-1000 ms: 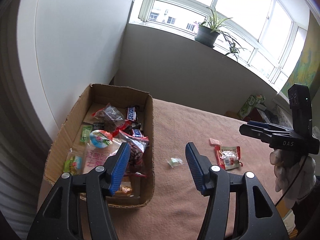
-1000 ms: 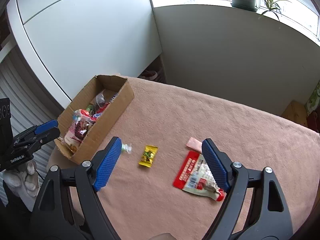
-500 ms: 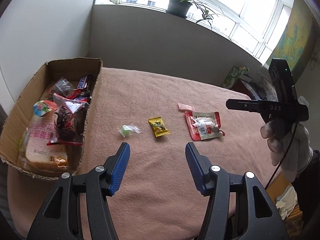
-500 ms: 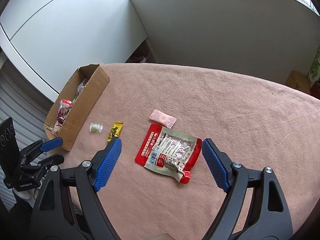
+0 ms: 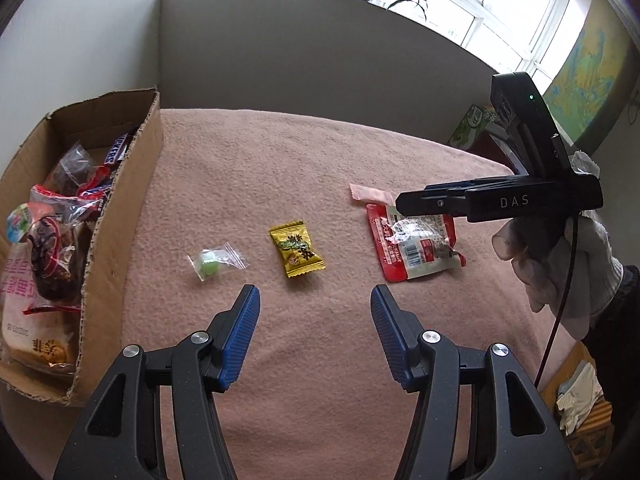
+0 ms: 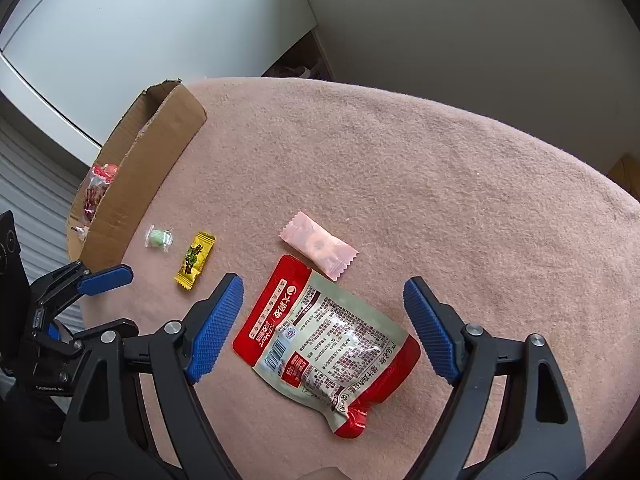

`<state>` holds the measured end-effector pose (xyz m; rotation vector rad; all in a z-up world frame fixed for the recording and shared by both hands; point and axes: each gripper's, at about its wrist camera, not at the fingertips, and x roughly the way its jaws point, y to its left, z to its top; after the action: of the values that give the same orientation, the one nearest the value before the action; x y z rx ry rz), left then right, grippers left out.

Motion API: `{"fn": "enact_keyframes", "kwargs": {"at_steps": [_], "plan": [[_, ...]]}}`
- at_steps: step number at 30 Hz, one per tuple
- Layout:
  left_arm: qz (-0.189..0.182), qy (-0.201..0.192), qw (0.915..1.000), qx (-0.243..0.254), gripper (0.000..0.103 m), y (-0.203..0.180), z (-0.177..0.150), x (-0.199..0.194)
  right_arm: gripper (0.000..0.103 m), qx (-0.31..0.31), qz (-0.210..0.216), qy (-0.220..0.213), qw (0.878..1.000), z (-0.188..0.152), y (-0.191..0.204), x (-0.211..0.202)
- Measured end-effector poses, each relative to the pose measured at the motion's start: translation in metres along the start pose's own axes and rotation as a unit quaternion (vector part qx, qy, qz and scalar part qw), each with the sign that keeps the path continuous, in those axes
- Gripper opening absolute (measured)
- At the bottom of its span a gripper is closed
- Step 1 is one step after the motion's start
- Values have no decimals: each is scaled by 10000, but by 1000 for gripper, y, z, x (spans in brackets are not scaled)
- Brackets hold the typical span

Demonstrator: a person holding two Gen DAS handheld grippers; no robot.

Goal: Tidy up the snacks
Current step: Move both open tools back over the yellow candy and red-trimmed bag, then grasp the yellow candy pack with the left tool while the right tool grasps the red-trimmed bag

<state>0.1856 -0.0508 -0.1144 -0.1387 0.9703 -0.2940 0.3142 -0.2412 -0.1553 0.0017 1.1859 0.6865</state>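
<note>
Right gripper (image 6: 320, 328): jaws wide apart, empty, straddling the red pouch (image 6: 326, 344) from above, pads clear of it. Left gripper (image 5: 315, 340): jaws half open, empty, aimed at the yellow candy (image 5: 297, 249).

Loose on the pink cloth (image 5: 360, 152): green sweet (image 5: 211, 266), yellow candy, pink sachet (image 6: 320, 245), red pouch, in a row beside the box (image 5: 120, 220).

Box: already holds many snacks. Four left to move, by my count.

Both grippers tilt steeply down; a gloved hand (image 5: 560, 264) holds the right one.
</note>
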Motion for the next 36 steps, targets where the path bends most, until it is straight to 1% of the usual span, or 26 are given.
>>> {"fn": "enact_keyframes", "kwargs": {"at_steps": [2, 5, 8, 15, 17, 18, 20, 22, 26, 30, 33, 36], "plan": [[2, 54, 10000, 1, 57, 0, 2, 7, 85, 91, 56, 27, 9999, -1, -4, 4], [-16, 121, 9999, -53, 57, 1, 5, 17, 85, 138, 176, -17, 9997, -5, -7, 0], [-30, 141, 9999, -81, 57, 2, 7, 23, 85, 149, 290, 53, 9995, -12, -7, -5], [-24, 134, 9998, -129, 57, 6, 10, 28, 85, -255, 220, 297, 9990, -35, 11, -9], [-16, 141, 9998, -122, 57, 8, 11, 31, 85, -483, 91, 384, 9981, -40, 18, -9], [-5, 143, 9998, -110, 57, 8, 11, 31, 85, -599, -57, 385, 9974, -42, 21, -10], [8, 141, 9999, -95, 57, 7, 9, 30, 85, -719, -383, 283, 9963, -42, 22, -14], [4, 128, 9999, -90, 57, 8, 9, 29, 85, -754, -503, 208, 9957, -39, 20, -17], [10, 125, 9999, -84, 57, 7, 11, 30, 85, -880, -313, 204, 9954, -30, 24, -15], [23, 148, 9999, -46, 57, 4, 13, 33, 85, -923, -241, 235, 9952, -25, 29, -4], [6, 164, 9998, -66, 56, 3, 17, 36, 85, -829, -130, 291, 9960, -25, 27, 0], [-3, 163, 9998, -65, 55, 3, 20, 38, 85, -893, -38, 398, 9952, -31, 33, 1]]}}
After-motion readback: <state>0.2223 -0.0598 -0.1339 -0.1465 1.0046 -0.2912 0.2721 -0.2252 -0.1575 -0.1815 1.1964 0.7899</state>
